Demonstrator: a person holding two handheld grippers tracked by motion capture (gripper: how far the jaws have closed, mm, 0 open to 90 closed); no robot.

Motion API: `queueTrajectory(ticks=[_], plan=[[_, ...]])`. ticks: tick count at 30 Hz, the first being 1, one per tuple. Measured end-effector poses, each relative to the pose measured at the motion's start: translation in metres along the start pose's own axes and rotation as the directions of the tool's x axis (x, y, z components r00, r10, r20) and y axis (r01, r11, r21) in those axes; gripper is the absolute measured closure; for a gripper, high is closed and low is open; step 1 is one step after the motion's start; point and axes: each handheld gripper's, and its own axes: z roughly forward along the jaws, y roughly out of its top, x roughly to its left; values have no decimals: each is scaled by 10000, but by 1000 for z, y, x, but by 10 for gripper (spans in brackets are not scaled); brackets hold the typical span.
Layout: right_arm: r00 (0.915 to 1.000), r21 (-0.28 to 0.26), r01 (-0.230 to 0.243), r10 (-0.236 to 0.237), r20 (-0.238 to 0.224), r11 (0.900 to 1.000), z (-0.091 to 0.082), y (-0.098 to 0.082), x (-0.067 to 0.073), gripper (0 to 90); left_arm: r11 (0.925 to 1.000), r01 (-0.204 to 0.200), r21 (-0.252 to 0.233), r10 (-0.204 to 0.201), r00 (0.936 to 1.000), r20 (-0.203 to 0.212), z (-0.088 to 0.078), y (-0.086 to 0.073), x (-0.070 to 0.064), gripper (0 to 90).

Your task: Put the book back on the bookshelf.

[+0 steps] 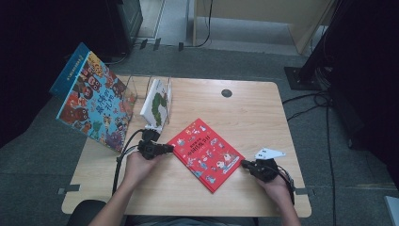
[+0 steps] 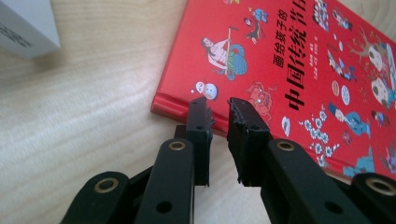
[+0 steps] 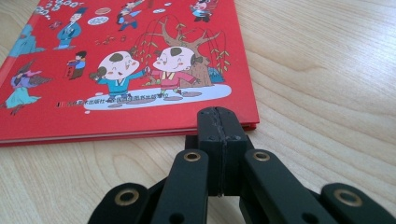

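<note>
My left gripper (image 2: 219, 107) has its jaws a little apart at the left edge of the red book (image 1: 205, 154), nothing pinched. My right gripper (image 3: 220, 116) is pressed together at the book's right corner. The book lies flat on the worktop (image 1: 254, 113), in front of the wire rack (image 1: 141, 89) with 1 white book (image 1: 156, 104).

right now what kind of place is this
Probably an indoor lab or office corner set up for recording: a small wooden table on grey carpet, cables trailing across the floor, and a clear book rack holding children's picture books.
</note>
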Motion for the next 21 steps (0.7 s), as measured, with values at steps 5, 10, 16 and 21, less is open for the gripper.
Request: queueTrajectory(ticks=[5,10,16,21], plan=[[10000,0,-11,11,12,10000,2,2,1,900,9999,31,-96,-32,9999,-161,3,5,3,792],[9999,-109,-106,106,-77,9999,6,4,0,900,9998,163,-131,-167,9994,-315,6,9,8,791],[9984,-188,-341,332,-457,9992,7,7,-4,900,9993,347,-101,-348,9993,-103,4,9,9,814],[9978,-629,-581,599,279,9963,2,12,-14,900,9997,216,-130,-216,9998,-1,1,4,2,814]])
